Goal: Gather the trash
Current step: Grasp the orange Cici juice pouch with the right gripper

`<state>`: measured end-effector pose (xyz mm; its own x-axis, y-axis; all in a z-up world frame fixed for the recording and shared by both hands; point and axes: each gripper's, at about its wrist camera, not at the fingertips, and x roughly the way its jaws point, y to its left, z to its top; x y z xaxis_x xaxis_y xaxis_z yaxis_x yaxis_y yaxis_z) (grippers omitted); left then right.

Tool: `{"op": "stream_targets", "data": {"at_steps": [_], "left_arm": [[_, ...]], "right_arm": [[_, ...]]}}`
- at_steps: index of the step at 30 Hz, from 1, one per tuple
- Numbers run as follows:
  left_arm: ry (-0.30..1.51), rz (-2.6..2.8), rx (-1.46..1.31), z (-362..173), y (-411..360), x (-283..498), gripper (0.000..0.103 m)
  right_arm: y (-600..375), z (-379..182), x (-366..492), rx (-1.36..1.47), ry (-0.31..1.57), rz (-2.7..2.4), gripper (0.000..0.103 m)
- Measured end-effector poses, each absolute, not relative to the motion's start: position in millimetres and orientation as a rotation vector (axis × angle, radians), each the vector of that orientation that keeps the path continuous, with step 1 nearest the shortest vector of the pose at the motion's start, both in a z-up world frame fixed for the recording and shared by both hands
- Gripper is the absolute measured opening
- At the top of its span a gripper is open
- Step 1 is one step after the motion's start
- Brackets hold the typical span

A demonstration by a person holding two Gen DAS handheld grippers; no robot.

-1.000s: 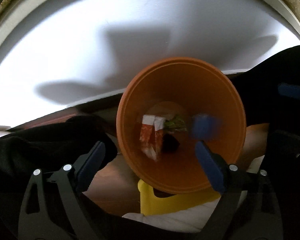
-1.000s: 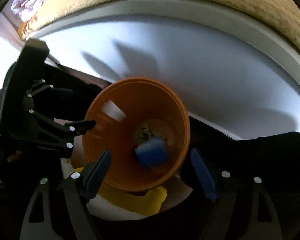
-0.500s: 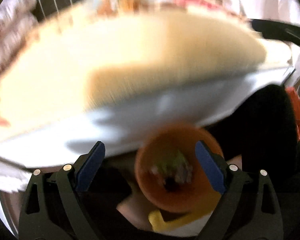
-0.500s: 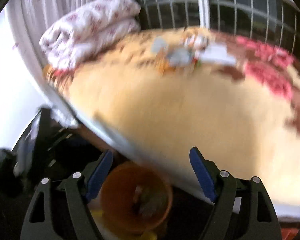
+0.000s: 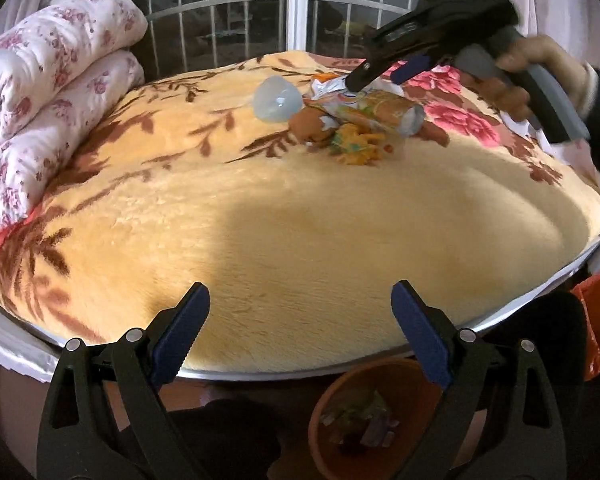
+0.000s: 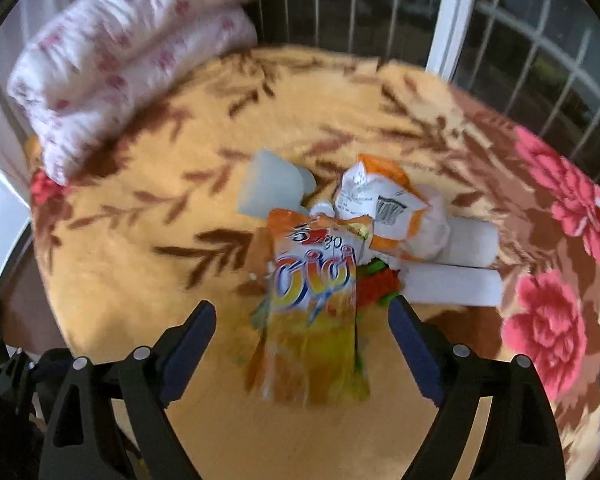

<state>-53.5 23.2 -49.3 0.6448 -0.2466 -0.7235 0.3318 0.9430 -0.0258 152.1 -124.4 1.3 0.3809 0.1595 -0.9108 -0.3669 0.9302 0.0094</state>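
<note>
bed surface: a plush yellow blanket (image 5: 300, 216) with brown leaf sprays and pink-red flowers covers the whole top; a folded white quilt (image 5: 48, 96) printed with small pink flowers lies along its left side, below a barred window (image 5: 296, 4).

trash, one heap on the far middle of the blanket:
- orange-yellow drink pouch (image 6: 312, 304), printed side up, nearest the right gripper, lying lengthwise toward it.
- translucent plastic cup (image 6: 270, 188), tipped on its side, touching the heap's left edge.
- crumpled orange-and-white packet (image 6: 384, 200), just behind the pouch.
- two white cylinders (image 6: 452, 284), lying side by side at the heap's right.
- red and green scrap (image 6: 380, 280), tucked between the pouch and the cylinders; kind cannot be told.

bin: an orange bucket (image 5: 332, 392) stands below the bed's near edge, well apart from the heap, with mixed wrappers in its bottom; the left gripper's right finger crosses in front of its rim.

left gripper (image 5: 300, 320): jaws spread wide, nothing between the blue pads, held low over the blanket's near edge.

right gripper (image 6: 302, 332): jaws spread wide, nothing clamped; the pouch's lower half lies in the gap between the pads. whether the pads touch it cannot be told. from the left wrist view the same gripper (image 5: 374, 70) reaches in from the right, tips over the heap.
</note>
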Motion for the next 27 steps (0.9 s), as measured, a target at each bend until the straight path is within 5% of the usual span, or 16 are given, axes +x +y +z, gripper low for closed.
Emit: {"op": "stream_targets", "data": {"at_steps": [5, 6, 7, 10, 18, 27], "left_arm": [[0.815, -0.336, 0.105, -50.9, 30.7, -48.7, 0.09], [0.817, -0.339, 0.106, -51.1, 29.7, -47.4, 0.09], [0.818, -0.338, 0.108, -51.4, 28.8, -47.0, 0.09], [0.817, -0.34, 0.108, -49.4, 26.3, -43.8, 0.09], [0.832, -0.442, 0.038, -35.8, -4.6, -3.9, 0.09], [0.948, -0.389, -0.08, -47.7, -51.0, 84.8, 0.09]], "right_arm": [[-112.2, -29.0, 173.2, -0.265, 1.25, 0.331, 0.085], [-110.7, -35.1, 174.4, -0.282, 1.261, 0.321, 0.079], [-111.3, -39.4, 174.1, -0.28, 1.272, 0.321, 0.051], [-123.6, -29.1, 159.9, -0.209, 1.204, 0.323, 0.042], [-233.9, 21.9, 61.4, 0.212, 0.888, 0.279, 0.041], [-295.3, -3.7, -48.6, 0.337, 0.762, 0.2, 0.043]]}}
